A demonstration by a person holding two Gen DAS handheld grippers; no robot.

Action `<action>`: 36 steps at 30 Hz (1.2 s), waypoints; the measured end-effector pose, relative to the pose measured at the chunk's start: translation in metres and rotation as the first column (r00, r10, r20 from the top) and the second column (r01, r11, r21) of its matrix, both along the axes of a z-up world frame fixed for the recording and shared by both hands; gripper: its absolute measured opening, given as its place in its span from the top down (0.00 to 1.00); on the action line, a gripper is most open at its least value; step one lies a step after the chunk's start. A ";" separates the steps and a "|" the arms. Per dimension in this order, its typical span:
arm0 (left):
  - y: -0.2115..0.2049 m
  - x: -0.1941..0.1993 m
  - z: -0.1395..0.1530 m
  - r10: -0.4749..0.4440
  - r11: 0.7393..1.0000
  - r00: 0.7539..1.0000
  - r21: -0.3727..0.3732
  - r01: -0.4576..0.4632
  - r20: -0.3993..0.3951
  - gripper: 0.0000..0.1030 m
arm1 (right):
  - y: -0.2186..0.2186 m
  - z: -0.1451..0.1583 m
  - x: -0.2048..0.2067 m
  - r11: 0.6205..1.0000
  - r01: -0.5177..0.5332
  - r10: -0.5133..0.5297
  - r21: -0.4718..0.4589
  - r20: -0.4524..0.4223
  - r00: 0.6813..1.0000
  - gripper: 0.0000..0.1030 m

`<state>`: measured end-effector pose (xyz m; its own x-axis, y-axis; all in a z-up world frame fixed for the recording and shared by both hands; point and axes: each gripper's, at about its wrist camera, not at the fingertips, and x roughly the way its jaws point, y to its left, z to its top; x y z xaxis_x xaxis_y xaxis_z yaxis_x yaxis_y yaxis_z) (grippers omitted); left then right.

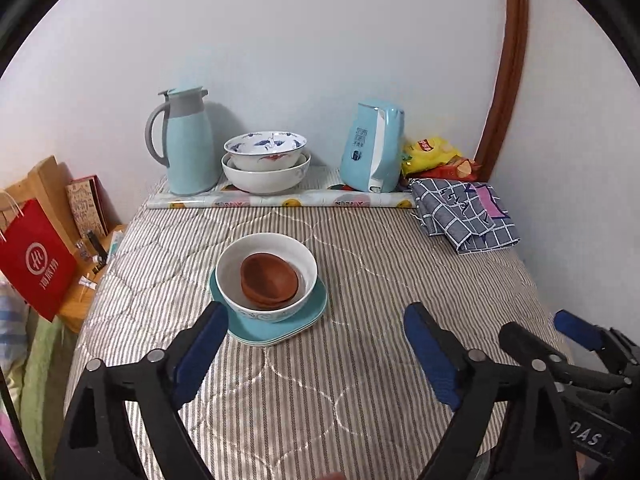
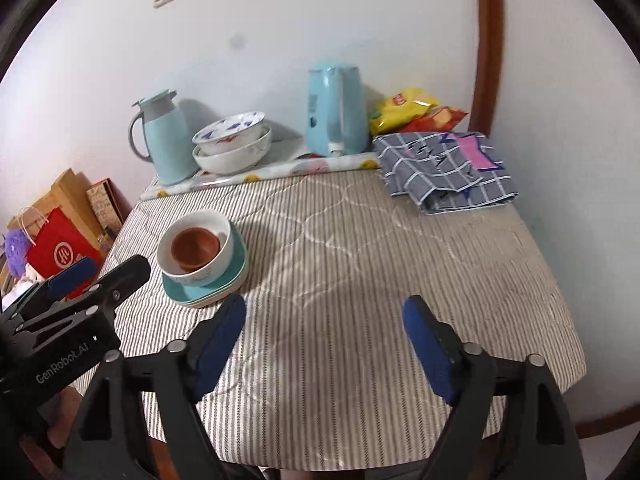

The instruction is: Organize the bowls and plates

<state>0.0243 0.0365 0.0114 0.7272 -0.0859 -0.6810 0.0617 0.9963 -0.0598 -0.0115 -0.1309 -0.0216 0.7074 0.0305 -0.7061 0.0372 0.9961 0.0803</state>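
Scanning left to right across both wrist views:
Red paper bag (image 1: 38, 258): stands off the left edge of the desk, beside brown boxes.
Left gripper (image 1: 316, 334): jaws released and spread wide, holding nothing; hovers low over the near part of the desk (image 1: 360, 264), which is covered by a striped quilted cloth.
Teal plates (image 1: 276, 326): stacked on the desk, left of centre, just beyond the left blue pad of the left gripper.
White bowl (image 1: 267, 274): sits on the teal plates.
Brown bowls (image 1: 269, 280): nested inside the white bowl; at least two rims visible.
Thermos jug (image 1: 188, 142): light blue with grey handle, upright at the back left against the wall.
Patterned bowl (image 1: 265, 150): nested in a larger white bowl (image 1: 266, 178), just right of the thermos jug.
Electric kettle (image 1: 372, 146): light blue, upright at the back, right of the bowls.
Snack bags (image 1: 434, 156): yellow and red, in the back right corner.
Checked cloth (image 1: 466, 214): folded, lying on the desk right of the kettle.
Right gripper (image 2: 324, 334): jaws released and spread wide, holding nothing; over the bare near part of the desk, right of the teal plates.
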 end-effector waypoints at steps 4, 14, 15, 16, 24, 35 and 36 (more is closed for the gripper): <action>-0.005 -0.005 0.003 -0.021 0.999 1.000 -0.027 0.021 0.001 0.09 | -0.009 0.005 -0.008 1.000 0.027 -0.027 -0.014 0.016 1.000 0.11; -0.010 -0.014 0.008 -0.022 0.999 1.000 -0.041 0.022 0.010 0.09 | -0.021 0.014 -0.022 0.998 0.048 -0.047 -0.034 0.030 0.998 0.11; -0.009 -0.014 0.007 -0.019 0.999 1.000 -0.041 0.020 0.009 0.09 | -0.021 0.014 -0.022 0.998 0.052 -0.051 -0.033 0.030 0.998 0.11; -0.009 -0.014 0.007 -0.019 0.999 1.000 -0.040 0.019 0.008 0.09 | -0.022 0.014 -0.023 0.998 0.054 -0.053 -0.032 0.030 0.998 0.11; -0.010 -0.016 0.005 -0.022 0.999 1.000 -0.038 0.022 -0.006 0.09 | -0.021 0.015 -0.026 0.997 0.058 -0.057 -0.042 0.018 0.998 0.11; -0.007 -0.019 0.006 -0.014 0.999 1.000 -0.044 0.014 -0.007 0.09 | -0.020 0.014 -0.029 0.998 0.061 -0.061 -0.034 0.016 0.998 0.11; -0.006 -0.019 0.006 -0.012 0.999 1.000 -0.047 0.012 -0.007 0.09 | -0.020 0.014 -0.029 0.998 0.060 -0.059 -0.036 0.015 0.998 0.11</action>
<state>0.0051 0.0302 0.0171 0.7209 -0.1263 -0.6814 0.0728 0.9916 -0.1068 -0.0403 -0.1509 -0.0077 0.7170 -0.0374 -0.6961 0.0956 0.9944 0.0450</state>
